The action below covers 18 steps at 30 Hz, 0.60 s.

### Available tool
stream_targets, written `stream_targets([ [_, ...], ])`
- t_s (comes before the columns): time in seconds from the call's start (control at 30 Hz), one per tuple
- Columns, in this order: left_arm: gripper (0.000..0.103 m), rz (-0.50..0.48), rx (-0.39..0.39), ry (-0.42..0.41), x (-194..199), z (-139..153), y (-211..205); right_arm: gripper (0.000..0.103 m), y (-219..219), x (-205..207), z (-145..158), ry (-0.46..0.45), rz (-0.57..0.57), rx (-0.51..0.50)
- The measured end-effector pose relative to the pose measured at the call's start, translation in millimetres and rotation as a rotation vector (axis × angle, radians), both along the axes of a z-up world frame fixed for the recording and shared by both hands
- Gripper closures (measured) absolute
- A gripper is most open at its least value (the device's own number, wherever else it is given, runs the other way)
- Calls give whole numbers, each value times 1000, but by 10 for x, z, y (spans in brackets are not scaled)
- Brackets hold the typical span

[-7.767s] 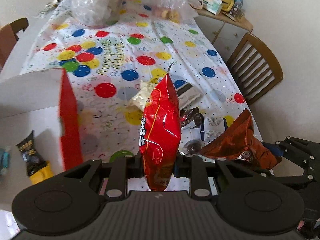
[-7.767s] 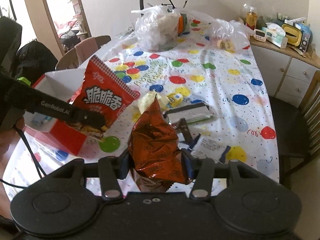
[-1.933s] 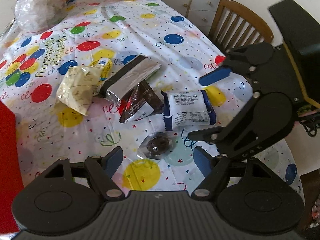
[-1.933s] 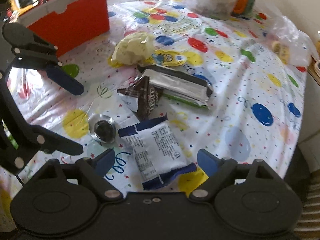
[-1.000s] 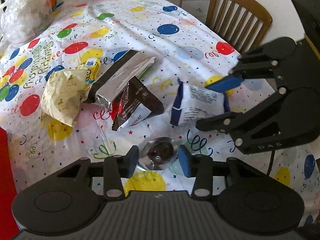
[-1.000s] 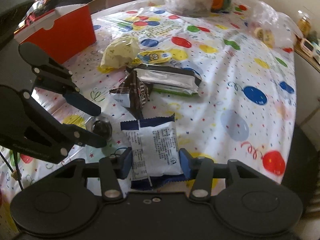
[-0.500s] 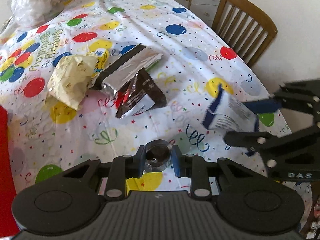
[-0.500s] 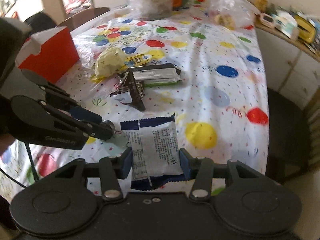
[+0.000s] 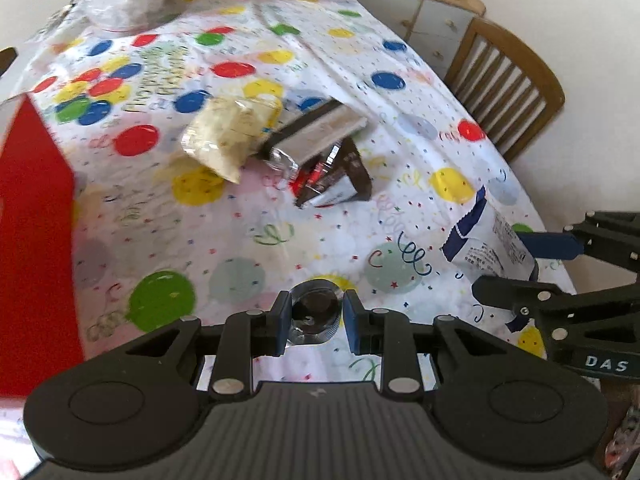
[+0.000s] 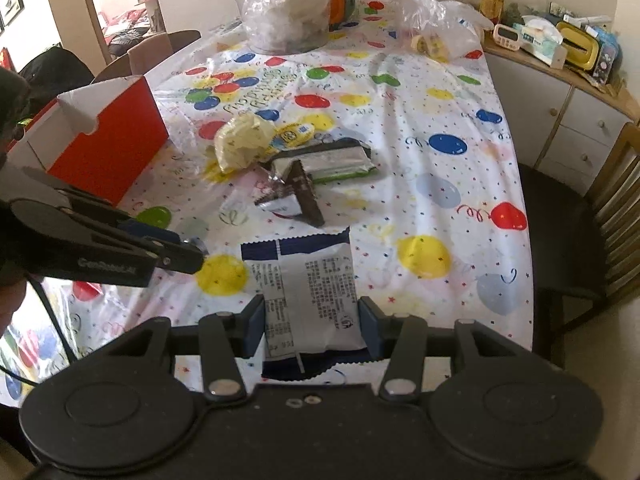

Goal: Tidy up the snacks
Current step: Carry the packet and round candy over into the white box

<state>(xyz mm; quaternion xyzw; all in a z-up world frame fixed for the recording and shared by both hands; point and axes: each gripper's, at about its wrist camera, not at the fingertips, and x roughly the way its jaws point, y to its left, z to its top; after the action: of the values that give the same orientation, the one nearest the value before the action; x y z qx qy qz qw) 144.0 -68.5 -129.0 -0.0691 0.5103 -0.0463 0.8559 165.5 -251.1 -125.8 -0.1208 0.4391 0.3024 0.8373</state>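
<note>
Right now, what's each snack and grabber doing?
Left gripper: shut on the round candy.
Right gripper: shut on the white packet.
Red box: open on top.
Brown wrapper: lying on the table.
Silver packet: lying flat.

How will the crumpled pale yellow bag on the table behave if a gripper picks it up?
The yellow bag looks crumpled and puffy, so it is probably floppy and would deform under the gripper. It seems light for its size, as thin wrappers usually are. Its glossy film may be slippery, and it leans on the silver packet, so lifting it might nudge that.
</note>
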Motion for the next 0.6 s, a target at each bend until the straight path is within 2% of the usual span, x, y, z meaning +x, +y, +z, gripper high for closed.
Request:
stream_targets([
  [0.4,76,90,-37,-63,-389,502,638,55,577,-269,386,-25,-6,14],
  [0.6,76,124,-43,-114,-567,773,1000,55,955,-419,636,-69,18,34],
])
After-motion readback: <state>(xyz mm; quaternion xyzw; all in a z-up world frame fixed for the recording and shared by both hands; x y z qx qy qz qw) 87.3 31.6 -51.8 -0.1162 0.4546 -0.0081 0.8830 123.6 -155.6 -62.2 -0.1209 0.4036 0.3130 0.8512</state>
